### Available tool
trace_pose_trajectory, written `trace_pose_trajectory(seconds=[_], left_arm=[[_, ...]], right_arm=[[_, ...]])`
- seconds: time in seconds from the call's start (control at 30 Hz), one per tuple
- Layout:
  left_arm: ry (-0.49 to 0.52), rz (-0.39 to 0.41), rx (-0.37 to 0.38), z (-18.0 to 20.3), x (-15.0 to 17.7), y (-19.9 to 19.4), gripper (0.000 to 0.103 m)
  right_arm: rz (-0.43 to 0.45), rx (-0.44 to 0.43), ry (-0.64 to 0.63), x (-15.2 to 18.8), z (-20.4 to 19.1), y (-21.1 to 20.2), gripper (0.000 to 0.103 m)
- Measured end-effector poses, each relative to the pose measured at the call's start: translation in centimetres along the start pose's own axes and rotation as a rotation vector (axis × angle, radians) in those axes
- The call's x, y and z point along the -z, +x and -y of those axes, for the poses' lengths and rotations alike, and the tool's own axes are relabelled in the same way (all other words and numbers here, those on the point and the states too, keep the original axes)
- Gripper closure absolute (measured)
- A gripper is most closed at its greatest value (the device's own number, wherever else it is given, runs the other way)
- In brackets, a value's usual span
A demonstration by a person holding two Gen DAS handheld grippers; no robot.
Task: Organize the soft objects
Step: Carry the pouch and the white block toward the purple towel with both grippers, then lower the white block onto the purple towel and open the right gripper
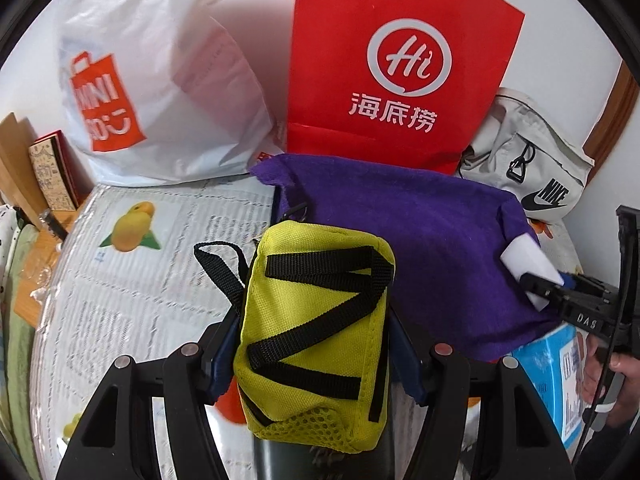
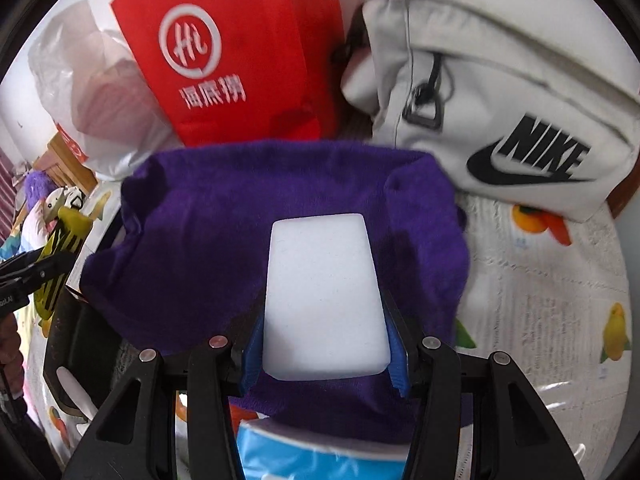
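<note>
Clamped between the blue pads of the left gripper (image 1: 316, 356) sits a yellow-green pouch (image 1: 316, 328) with black zigzag straps, its long axis running straight out along the fingers and its mesh end nearest the lens. Likewise the right gripper (image 2: 324, 344) is closed on a white foam block (image 2: 324, 296), which also lies lengthwise with the fingers and stands out past the tips. Both soft items hang above a purple cloth (image 2: 260, 240) draped over what seems to be a box or bin, though its shape underneath is hidden; a blue-and-white carton (image 2: 304, 456) peeks out below the near edge. From the left wrist view the right gripper reaches in from the right, level with the cloth's far side, so the block is already over the cloth while the pouch is just short of its near edge. Beyond stand a red Haidilao paper bag (image 1: 400, 72), a white Miniso plastic bag (image 1: 160, 80) and a grey Nike bag (image 2: 500, 92), all resting on a fruit-printed table cover (image 1: 140, 280) against the wall.
</note>
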State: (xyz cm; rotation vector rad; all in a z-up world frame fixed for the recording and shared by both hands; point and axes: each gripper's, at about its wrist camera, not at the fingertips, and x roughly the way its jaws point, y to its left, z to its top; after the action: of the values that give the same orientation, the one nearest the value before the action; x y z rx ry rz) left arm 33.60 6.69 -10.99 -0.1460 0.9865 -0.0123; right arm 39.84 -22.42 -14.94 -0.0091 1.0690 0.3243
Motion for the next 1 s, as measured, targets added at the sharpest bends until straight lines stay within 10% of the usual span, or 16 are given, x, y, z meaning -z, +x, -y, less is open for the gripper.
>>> trace_pose_trajectory(seconds=[0.6, 1.0], left_arm=[[0.038, -0.042, -0.003, 2.5, -3.3, 4.6, 0.038], [0.037, -0.068, 0.0, 3.3, -5.0, 7.2, 0.038]], right_arm=[[0.068, 0.006, -0.066, 0.5, -0.4, -2.0, 0.007], [0.173, -0.025, -0.04, 1.2, 0.0, -5.8, 0.007]])
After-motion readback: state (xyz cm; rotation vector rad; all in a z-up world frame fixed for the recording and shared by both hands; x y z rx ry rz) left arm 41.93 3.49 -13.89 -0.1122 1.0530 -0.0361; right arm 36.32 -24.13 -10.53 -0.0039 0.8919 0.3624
